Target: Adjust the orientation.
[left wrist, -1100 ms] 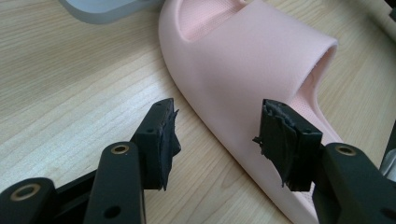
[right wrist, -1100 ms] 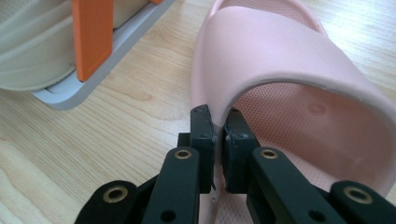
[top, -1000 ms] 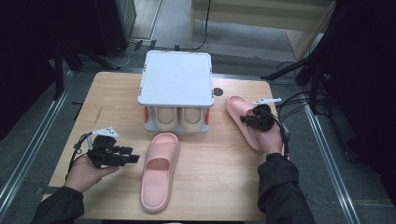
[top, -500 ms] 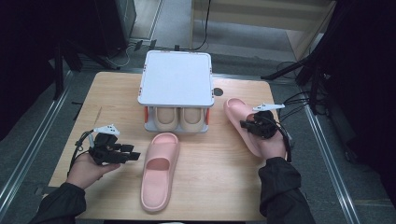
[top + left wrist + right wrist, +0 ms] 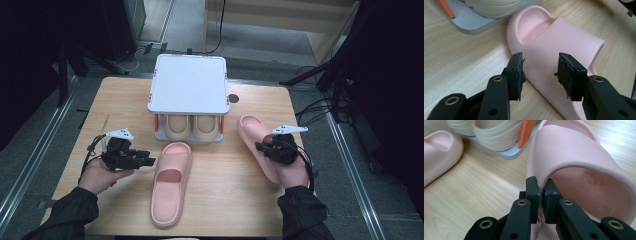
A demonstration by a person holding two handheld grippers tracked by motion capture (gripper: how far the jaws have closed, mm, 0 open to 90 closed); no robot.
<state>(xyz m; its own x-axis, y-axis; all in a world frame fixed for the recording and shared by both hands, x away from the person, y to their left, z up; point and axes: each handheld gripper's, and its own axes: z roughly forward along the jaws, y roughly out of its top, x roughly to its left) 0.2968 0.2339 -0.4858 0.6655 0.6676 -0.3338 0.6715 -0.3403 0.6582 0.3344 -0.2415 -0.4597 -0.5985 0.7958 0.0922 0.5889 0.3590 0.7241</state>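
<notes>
Two pink slides lie on the wooden table. The left pink slide (image 5: 170, 182) (image 5: 564, 42) lies in front of the rack, toe toward me. My left gripper (image 5: 148, 161) (image 5: 540, 72) is open at that slide's left edge, its jaws straddling the rim without touching. The right pink slide (image 5: 250, 132) (image 5: 579, 152) lies to the right of the rack. My right gripper (image 5: 263, 147) (image 5: 541, 187) is shut on the left side wall of this slide, where the strap meets the sole.
A shoe rack with a white top (image 5: 189, 82) stands at the back centre, with a beige pair of shoes (image 5: 192, 127) on its lower grey tray (image 5: 509, 153). Orange posts (image 5: 526, 130) hold it up. Cables trail off the table's right edge (image 5: 320, 115).
My right gripper has slid along the right slide toward me and closed on its side wall. My left gripper has edged up to the left slide's rim.
</notes>
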